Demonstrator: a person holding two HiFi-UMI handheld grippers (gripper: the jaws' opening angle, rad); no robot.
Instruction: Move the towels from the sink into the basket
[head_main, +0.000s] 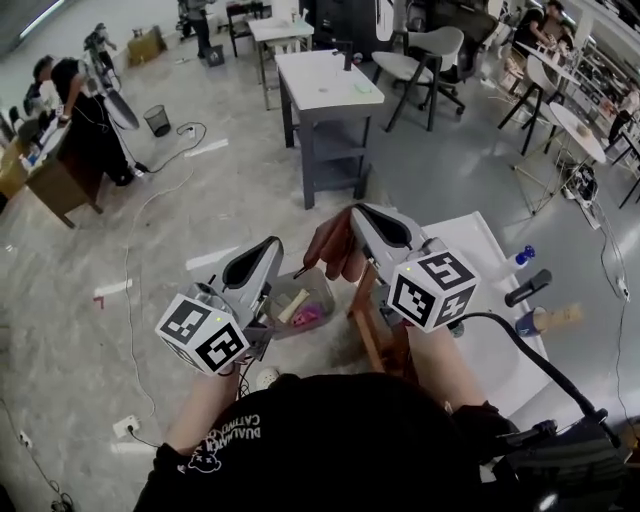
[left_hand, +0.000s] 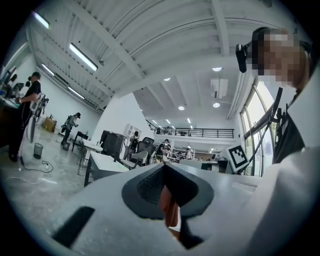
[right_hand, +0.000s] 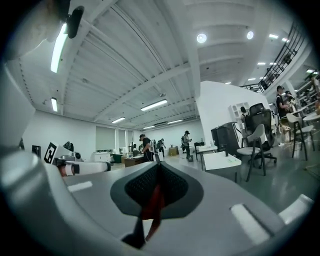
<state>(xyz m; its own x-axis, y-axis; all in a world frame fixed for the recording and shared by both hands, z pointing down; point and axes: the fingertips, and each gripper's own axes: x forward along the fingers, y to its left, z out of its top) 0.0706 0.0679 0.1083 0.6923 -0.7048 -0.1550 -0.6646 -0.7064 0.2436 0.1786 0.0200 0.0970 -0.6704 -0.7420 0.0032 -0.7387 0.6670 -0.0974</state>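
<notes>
My right gripper (head_main: 352, 214) is held up over the floor, shut on a red-brown towel (head_main: 334, 248) that hangs from its tip. The right gripper view shows red cloth (right_hand: 151, 204) pinched between the pads. My left gripper (head_main: 274, 244) is raised beside it, jaws together, with a strip of red-brown cloth (left_hand: 170, 209) caught between them. Whether both hold the same towel I cannot tell. Below and between the grippers, a translucent basket (head_main: 322, 283) stands on the floor with a pink towel (head_main: 307, 317) and a beige one (head_main: 292, 304) in it. The sink is hidden.
A white table (head_main: 490, 300) lies to my right, with a wooden frame (head_main: 366, 322) at its near side and bottles (head_main: 527, 289) beyond. A grey-legged white table (head_main: 325, 90) stands ahead. Cables run over the floor at left. People work at the room's edges.
</notes>
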